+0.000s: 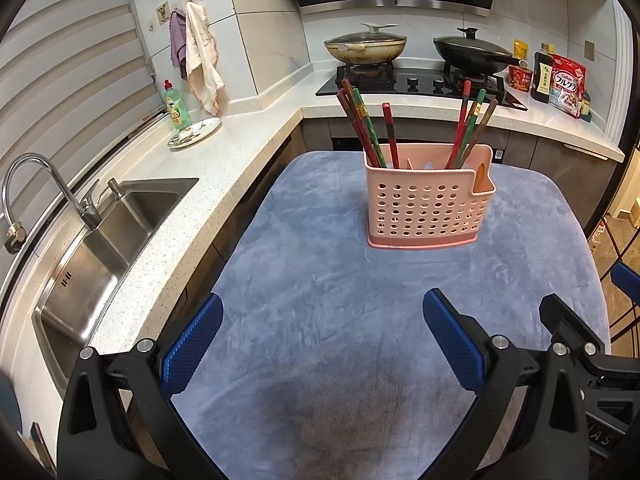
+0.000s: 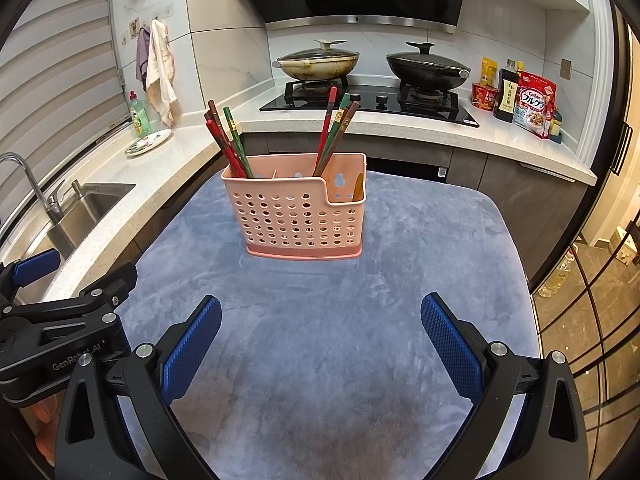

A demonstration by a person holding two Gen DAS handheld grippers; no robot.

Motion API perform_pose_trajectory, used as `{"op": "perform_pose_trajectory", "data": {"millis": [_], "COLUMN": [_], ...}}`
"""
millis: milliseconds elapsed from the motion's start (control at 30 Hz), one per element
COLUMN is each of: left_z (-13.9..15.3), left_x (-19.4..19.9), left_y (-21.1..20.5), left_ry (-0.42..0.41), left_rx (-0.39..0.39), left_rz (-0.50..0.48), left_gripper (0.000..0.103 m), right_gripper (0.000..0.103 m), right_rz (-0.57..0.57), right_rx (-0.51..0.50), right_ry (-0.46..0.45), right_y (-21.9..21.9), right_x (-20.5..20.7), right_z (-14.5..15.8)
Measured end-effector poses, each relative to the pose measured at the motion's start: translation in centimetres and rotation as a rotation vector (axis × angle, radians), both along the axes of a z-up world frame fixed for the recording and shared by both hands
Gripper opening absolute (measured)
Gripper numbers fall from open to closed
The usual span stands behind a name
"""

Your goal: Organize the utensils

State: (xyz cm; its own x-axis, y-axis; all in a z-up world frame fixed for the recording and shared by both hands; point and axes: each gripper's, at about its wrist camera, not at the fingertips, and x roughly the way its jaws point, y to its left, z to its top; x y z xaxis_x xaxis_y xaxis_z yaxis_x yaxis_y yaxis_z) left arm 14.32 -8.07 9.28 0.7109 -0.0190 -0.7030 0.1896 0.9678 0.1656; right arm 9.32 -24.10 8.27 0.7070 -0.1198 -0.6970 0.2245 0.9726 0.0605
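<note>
A pink perforated utensil holder stands upright on the blue-grey cloth; it also shows in the right wrist view. Red, green and brown chopsticks lean in its left part, and more chopsticks in its right part. A wooden utensil tip sits in the small side pocket. My left gripper is open and empty, well short of the holder. My right gripper is open and empty, also short of it. The left gripper's body shows at the right view's left edge.
A steel sink and tap lie left of the cloth-covered table. A plate and a green soap bottle stand on the counter. Two lidded pans sit on the hob behind. Food packets stand at back right.
</note>
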Motion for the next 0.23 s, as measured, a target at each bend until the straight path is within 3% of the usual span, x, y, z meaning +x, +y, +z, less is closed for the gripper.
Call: {"op": "perform_pose_trajectory", "data": {"millis": [233], "left_z": [-0.46], "left_x": [0.12], "left_y": [-0.33], "left_ry": [-0.002], "left_rx": [0.018], "left_rz": [-0.002], "left_gripper": [0.096], "right_gripper": [0.097], "right_rz": [-0.004], "right_rx": [-0.007], "right_ry": [0.008], "right_y": [-0.17], "right_x": [0.35], "right_z": [-0.48]}}
